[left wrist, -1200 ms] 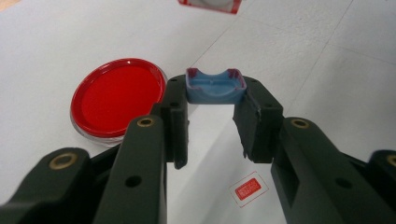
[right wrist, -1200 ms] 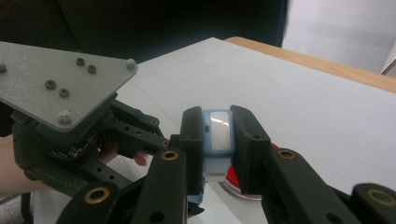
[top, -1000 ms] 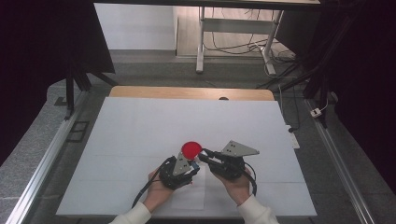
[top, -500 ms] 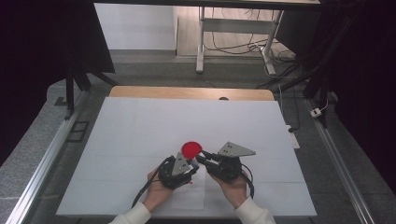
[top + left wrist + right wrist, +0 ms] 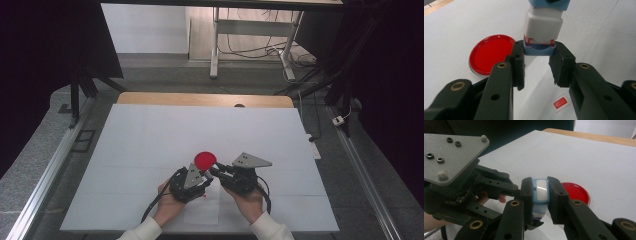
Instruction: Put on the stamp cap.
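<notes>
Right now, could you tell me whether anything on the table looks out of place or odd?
Only a small red-printed label lying loose on the white table beneath the grippers. The blue-and-white block and the red lid look intact; nothing spilled.

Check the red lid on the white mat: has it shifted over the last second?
No. In the high view the red lid sits at the same spot relative to the wooden table edge behind the mat, just ahead of both grippers.
</notes>
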Demonstrator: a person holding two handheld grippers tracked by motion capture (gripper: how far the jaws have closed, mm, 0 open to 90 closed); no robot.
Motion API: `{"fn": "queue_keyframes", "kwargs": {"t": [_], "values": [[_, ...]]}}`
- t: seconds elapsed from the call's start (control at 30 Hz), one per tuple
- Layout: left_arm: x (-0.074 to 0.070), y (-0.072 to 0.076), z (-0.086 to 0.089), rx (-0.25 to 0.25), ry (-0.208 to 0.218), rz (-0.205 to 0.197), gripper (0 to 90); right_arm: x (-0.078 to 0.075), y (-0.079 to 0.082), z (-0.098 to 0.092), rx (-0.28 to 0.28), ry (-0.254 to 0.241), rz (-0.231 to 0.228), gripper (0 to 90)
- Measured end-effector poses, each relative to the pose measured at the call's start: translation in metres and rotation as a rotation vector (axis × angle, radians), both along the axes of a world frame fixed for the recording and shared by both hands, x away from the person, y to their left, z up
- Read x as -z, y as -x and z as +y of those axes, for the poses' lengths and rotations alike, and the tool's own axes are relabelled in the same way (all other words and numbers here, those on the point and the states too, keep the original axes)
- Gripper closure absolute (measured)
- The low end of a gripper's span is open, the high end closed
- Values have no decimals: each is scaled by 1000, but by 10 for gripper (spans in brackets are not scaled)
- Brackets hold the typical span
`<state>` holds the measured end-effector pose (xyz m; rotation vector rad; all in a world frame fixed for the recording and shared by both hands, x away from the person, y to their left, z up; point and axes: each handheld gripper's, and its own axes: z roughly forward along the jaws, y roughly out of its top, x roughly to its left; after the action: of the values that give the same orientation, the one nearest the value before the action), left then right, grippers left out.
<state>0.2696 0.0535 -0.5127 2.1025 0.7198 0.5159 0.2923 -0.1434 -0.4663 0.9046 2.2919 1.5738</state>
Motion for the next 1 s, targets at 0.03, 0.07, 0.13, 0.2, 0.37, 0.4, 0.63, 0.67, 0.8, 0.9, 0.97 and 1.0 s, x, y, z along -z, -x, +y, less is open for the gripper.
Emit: {"fn": "queue_keyframes", "kwargs": {"t": [0.03,0.07,0.13,0.2,0.37,0.4,0.63,0.67,0.8,0.9,0.97,1.0], "values": [[0,0,0,0,0,-1,653,0,0,0,0,-1,2,745],[0,0,0,-1,0,-2,653,0,0,0,0,-2,3,745],[0,0,0,-1,-1,-4,653,0,0,0,3,-2,3,745],[0,0,0,-1,-4,-3,653,0,0,0,3,-4,9,745],[1,1,-1,-4,-7,-7,653,2,0,1,3,-9,28,745],[1,1,-1,-4,-7,-9,653,2,0,1,6,-9,29,745],[1,2,-2,-7,-12,-27,654,0,1,1,18,-12,40,745],[1,2,-2,-7,-17,-29,654,0,1,1,21,-9,44,745],[1,3,-3,-9,-21,-34,654,-2,2,2,37,7,50,746],[2,4,-4,-8,-30,-38,654,-1,2,3,45,21,56,746],[2,4,-4,-9,-39,-44,654,-1,2,4,46,26,64,746],[2,5,-5,-11,-42,-47,654,-1,2,4,46,25,67,746]]}}
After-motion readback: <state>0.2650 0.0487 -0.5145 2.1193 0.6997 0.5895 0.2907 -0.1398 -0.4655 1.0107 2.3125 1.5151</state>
